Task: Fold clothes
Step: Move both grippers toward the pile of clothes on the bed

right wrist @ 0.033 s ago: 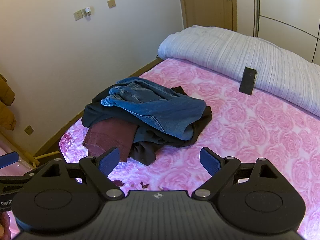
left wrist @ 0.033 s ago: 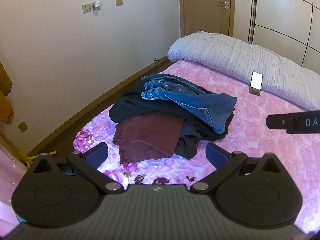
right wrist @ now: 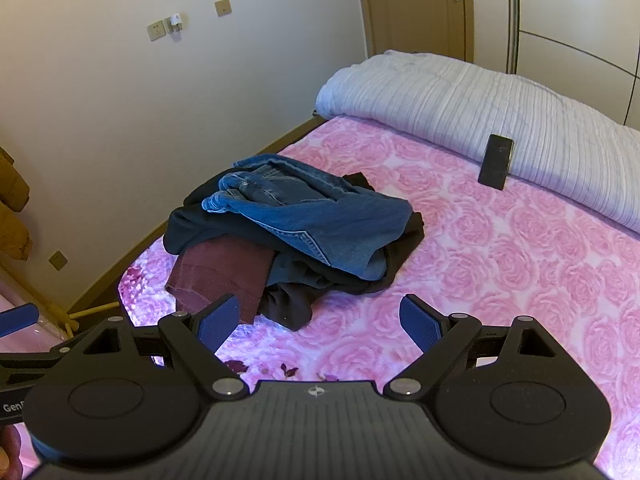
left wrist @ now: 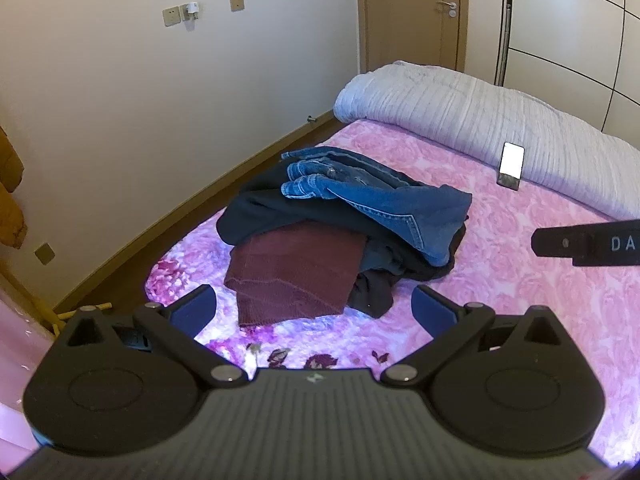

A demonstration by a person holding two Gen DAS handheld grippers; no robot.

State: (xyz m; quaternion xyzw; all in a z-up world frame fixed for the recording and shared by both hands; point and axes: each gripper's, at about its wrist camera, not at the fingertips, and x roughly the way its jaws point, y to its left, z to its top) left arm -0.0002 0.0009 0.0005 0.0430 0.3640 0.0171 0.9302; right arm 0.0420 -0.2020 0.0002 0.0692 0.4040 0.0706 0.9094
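A heap of clothes lies on the pink rose-patterned bed. Blue jeans are on top, over a dark garment and a maroon garment that sticks out at the front. My left gripper hovers open just short of the maroon garment, with nothing between its blue pads. My right gripper is also open and empty, a little in front of the pile's jeans and maroon garment. Part of the right gripper's body shows at the right edge of the left wrist view.
A rolled pale striped quilt lies across the far end of the bed, with a phone leaning on it. A wall and floor strip run along the bed's left side. A door and wardrobe panels stand behind. Open pink sheet lies right of the pile.
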